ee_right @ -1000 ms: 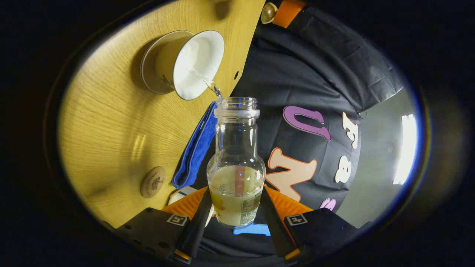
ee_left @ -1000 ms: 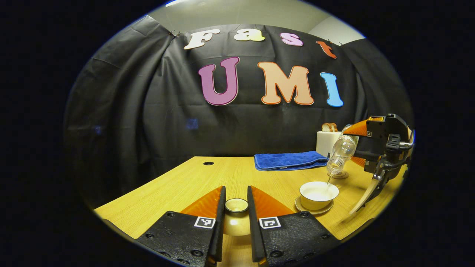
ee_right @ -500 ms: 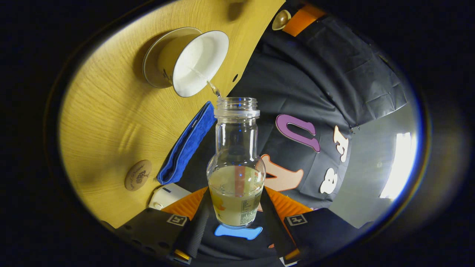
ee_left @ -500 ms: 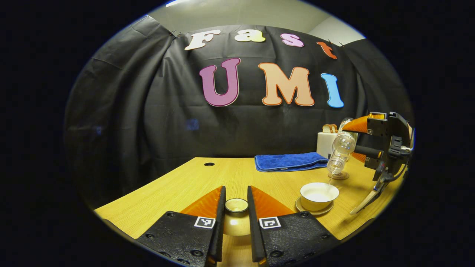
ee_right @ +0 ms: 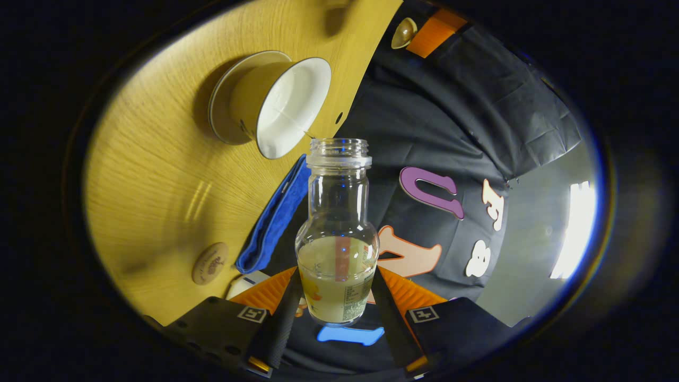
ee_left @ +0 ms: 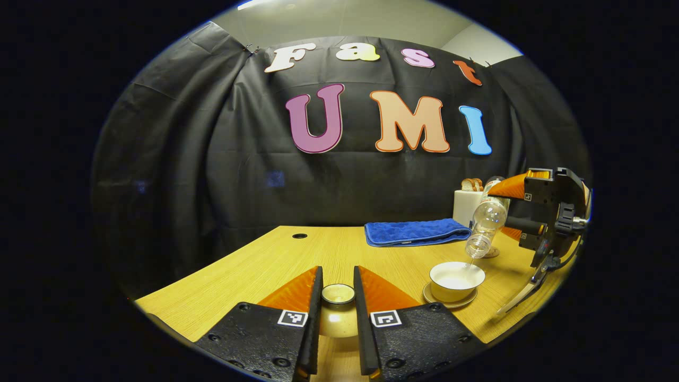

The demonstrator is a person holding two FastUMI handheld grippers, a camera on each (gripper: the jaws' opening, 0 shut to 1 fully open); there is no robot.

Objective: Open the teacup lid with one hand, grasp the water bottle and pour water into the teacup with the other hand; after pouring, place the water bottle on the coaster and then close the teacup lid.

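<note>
I have the water bottle (ee_right: 338, 239) pinched in my right claw (ee_right: 335, 318), both fingers pressing on its wide lower body, tipped mouth-down over the teacup (ee_left: 456, 280), which sits on its saucer at about four o'clock in the left gripper view. A thin stream runs from the mouth into the cup. My left claw (ee_left: 338, 318) is closed on the teacup lid (ee_left: 338, 313), holding it just above the tabletop (ee_left: 254, 276) at six o'clock, well apart from the cup. The bottle looks like clear, smooth glass or hard plastic, part-full, so I judge it moderately heavy, stiff and slippery when wet; the grip low on the belly seems right, since the narrow neck would give less purchase. The coaster (ee_right: 210, 263) lies at eight o'clock in the right gripper view, near the blue cloth (ee_left: 415, 232). The cup and lid look ceramic and fragile, so I would set the lid down gently, by its knob.
</note>
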